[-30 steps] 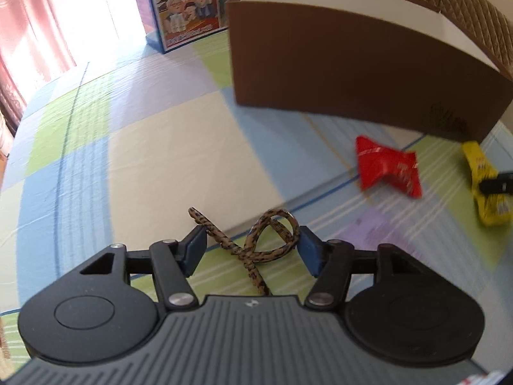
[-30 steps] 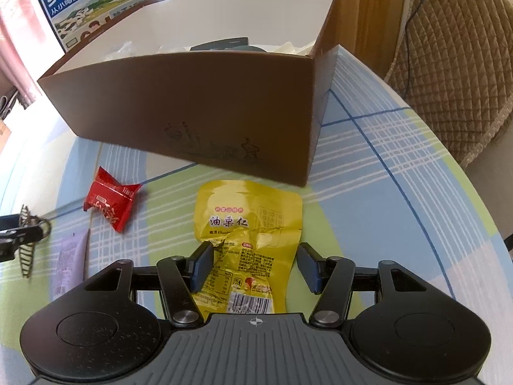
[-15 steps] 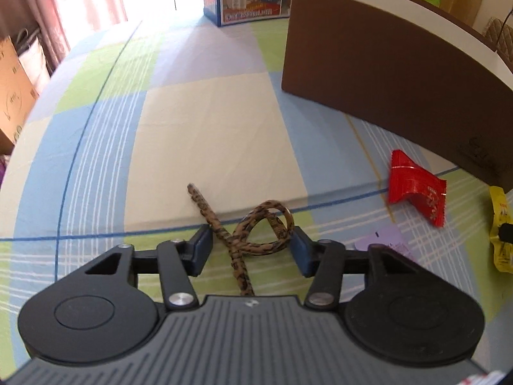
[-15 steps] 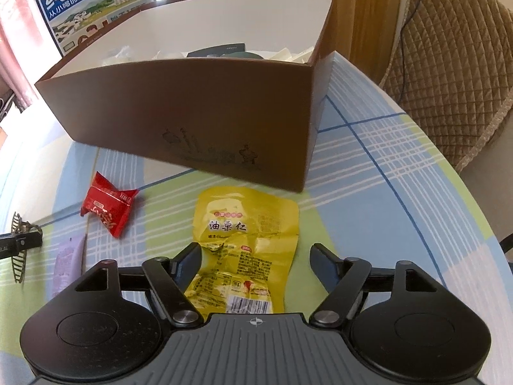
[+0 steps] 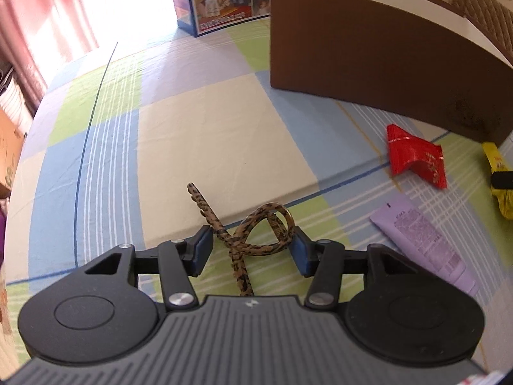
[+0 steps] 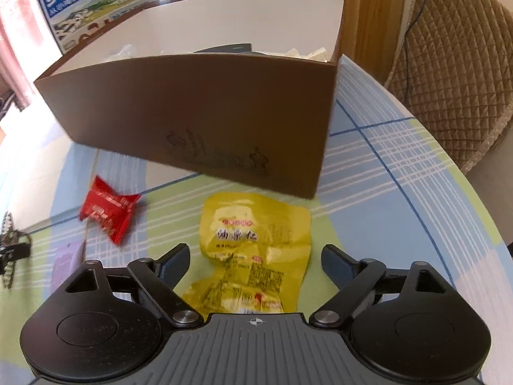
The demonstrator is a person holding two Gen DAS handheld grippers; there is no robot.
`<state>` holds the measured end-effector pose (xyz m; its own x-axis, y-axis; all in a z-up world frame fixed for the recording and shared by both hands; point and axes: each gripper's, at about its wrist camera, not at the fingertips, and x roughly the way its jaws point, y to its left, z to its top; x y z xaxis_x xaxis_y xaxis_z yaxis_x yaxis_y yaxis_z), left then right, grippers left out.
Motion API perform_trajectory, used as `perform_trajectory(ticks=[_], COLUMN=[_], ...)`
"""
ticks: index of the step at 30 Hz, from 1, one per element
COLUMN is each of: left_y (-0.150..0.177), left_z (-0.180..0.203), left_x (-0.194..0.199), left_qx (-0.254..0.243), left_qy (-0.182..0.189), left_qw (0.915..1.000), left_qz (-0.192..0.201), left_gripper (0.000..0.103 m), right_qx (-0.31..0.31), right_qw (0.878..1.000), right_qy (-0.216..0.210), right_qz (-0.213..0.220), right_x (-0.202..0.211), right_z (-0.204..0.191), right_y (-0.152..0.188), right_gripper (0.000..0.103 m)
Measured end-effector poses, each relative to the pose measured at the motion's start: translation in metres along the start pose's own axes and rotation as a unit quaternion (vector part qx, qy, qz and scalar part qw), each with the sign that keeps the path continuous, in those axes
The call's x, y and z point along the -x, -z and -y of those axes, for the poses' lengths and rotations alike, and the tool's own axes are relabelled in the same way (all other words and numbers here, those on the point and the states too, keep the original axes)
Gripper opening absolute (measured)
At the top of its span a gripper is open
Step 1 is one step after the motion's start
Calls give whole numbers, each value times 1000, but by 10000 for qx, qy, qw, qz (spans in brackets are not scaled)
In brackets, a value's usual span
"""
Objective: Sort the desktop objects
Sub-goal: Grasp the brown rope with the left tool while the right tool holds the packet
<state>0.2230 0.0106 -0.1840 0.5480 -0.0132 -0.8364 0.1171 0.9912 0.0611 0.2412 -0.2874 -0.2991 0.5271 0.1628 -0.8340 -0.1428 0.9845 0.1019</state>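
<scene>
The box (image 6: 205, 122) stands at the back of the surface (image 6: 400, 192). Before it lie two packets (image 6: 256, 234) (image 6: 107, 210) — one left of the other. Farther left lie a sachet (image 5: 423, 240) and a looped cord (image 5: 253, 227); cartons (image 6: 96, 3) stand behind the box.

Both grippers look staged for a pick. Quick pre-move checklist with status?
1. Left gripper straddles the hair clip: ok; the pads sit at its sides.
2. Left grip firm: cannot tell.
3. Right gripper open around the yellow snack bag: ok, jaws wide, nothing held.
4. Snack bag centred between the fingers: ok.
5. Box open on top: ok, items already inside.
6. Red candy pack and purple sachet outside both grippers: ok.
</scene>
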Motion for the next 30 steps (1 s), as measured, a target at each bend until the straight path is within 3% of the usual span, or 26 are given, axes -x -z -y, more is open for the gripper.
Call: perform_trajectory(ticks=[3,5,7,9,17,30], left_y=[0,-1,-1,-1,3,8], left_z=[2,2,1,1,10,17], left_x=[-2,-2,-3,-3,4,31], left_qx=[55,89,137,128,-155,-195], left_qy=[-4,31,102,152,204,257], left_qw=[10000,10000,9999,9998,9996,9994], left_qz=[5,9,2,16,75,156], left_gripper=[48,48,48,48,46,46], right_qx=[-119,17,97,214,276,311], right_qw=[9998,9996,9996,9993,9995,9991], right_qy=[120,232,198,223,68,-157], right_qz=[98,174,195,224,135,229], right_x=[-5,-5,-4,-2,11,43], right_z=[-4,-9,-11,-12,-8,-12], right_y=[-1,-1,1,4,14,26], right_gripper=[84,73,70,56,52,52])
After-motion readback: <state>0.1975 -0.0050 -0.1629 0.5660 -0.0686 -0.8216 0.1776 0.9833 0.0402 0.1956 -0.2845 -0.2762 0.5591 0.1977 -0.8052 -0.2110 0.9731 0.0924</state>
